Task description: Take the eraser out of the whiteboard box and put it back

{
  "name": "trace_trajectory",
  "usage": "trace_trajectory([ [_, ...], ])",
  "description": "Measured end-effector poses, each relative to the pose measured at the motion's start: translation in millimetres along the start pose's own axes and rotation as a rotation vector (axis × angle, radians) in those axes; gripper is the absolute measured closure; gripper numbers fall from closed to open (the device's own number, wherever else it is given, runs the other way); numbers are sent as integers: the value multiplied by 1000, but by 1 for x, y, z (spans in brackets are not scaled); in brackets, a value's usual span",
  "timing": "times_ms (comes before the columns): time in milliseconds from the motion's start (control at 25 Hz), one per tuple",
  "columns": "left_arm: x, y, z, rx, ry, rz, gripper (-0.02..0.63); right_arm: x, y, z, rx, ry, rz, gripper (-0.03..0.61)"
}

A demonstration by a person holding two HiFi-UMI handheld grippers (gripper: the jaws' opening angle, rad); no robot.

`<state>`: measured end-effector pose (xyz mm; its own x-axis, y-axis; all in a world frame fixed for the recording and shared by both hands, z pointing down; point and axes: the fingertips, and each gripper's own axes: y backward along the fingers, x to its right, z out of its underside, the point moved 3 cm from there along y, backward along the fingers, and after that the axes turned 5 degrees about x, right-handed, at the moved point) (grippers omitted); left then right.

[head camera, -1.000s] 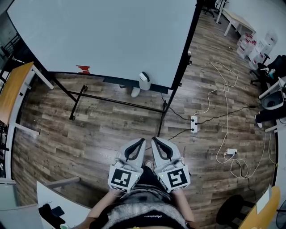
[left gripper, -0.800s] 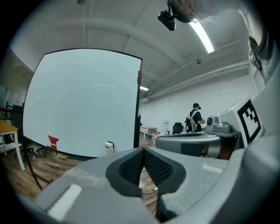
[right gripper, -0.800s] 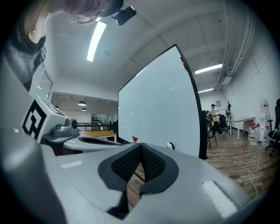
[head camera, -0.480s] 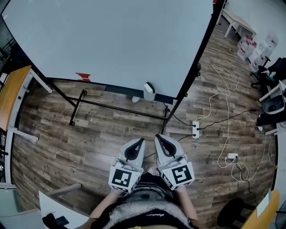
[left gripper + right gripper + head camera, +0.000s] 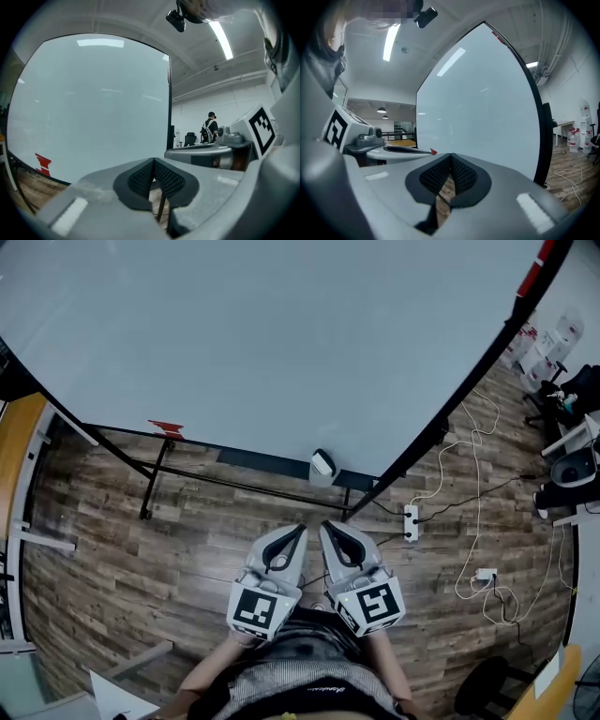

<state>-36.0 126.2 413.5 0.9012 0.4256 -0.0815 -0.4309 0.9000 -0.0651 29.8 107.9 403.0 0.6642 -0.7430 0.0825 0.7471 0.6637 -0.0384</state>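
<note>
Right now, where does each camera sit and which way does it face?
Head view: on the person's head, facing steeply down at the whiteboard and the eraser at its lower edge; torso, left gripper and right gripper show.
Left gripper view: on the left gripper, facing along its shut, empty jaws to the whiteboard; right gripper at right.
Right gripper view: on the right gripper, along its shut, empty jaws to the whiteboard; left gripper at left.
Shared: all see the whiteboard.

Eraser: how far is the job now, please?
Nothing looks done: the eraser sits at the lower edge of the whiteboard. In hand: nothing; the left gripper and right gripper are shut and empty, short of it. Left: grasp it, take it out, put it back.
</note>
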Motion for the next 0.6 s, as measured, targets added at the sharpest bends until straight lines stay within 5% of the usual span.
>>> trace_trajectory([
  [600, -57, -41, -4, -13, 41, 71, 612, 24, -62, 2, -6, -14, 87, 577],
])
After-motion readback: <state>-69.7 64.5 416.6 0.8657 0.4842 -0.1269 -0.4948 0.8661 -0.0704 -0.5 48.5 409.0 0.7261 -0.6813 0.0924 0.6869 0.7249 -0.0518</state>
